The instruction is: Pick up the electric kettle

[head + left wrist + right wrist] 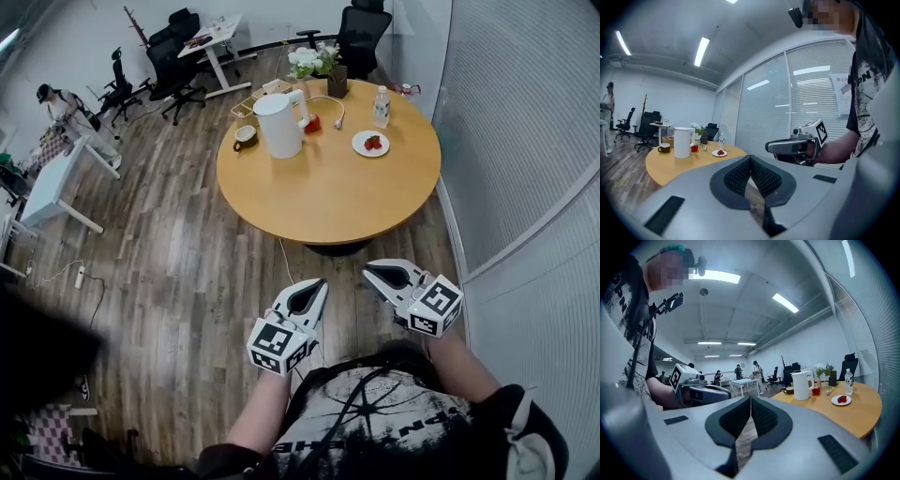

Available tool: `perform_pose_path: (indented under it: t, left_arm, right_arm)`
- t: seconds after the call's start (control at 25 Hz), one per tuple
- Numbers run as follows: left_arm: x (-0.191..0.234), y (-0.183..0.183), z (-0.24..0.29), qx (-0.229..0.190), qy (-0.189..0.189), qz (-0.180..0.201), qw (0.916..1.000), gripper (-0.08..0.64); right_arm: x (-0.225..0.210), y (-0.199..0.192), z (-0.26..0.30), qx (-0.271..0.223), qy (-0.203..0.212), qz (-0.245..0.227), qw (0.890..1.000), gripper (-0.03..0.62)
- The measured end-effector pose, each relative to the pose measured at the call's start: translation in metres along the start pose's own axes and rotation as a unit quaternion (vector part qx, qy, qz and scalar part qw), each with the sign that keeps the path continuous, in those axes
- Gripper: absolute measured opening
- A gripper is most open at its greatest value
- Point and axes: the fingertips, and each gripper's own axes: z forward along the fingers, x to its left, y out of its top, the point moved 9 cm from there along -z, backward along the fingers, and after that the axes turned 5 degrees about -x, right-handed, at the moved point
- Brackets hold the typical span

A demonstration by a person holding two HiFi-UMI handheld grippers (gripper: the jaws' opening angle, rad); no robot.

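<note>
The kettle (279,125) stands upright near the table's (328,202) far left edge, well ahead of both grippers; the left gripper (316,287) and right gripper (378,273), each empty and pressed together, are short of the near edge, the left slightly nearer, I'd judge.

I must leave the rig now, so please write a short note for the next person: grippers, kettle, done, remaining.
Left gripper: shut, empty, short of the round table.
Right gripper: shut, empty, beside it.
Electric kettle: upright on the table's far side, beside a cup, untouched.
Done: nothing yet.
To do: step closer, open a gripper, grasp the kettle, lift it.
</note>
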Motion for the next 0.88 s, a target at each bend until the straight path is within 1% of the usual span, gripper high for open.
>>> perform_pose_path:
  t: [0.28,0.48,0.68,0.88]
  left_arm:
    - [0.019,-0.005,-0.004,-0.006,0.012,-0.016,0.9998,0.0]
    - [0.03,-0.011,0.005,-0.001,0.017,-0.032,0.9994,0.0]
    - [0.05,-0.011,0.023,0.004,0.032,-0.033,0.9989,0.0]
    - [0.08,-0.003,0.054,0.007,0.054,-0.025,0.9982,0.0]
  right_arm:
    - [-0.006,-0.002,0.019,0.01,0.008,0.006,1.0,0.023]
    - [-0.018,-0.005,0.034,0.019,0.021,-0.001,1.0,0.023]
    - [-0.046,-0.009,0.055,0.02,0.037,0.007,0.999,0.022]
    - [-0.092,-0.001,0.087,0.01,0.065,0.003,0.998,0.023]
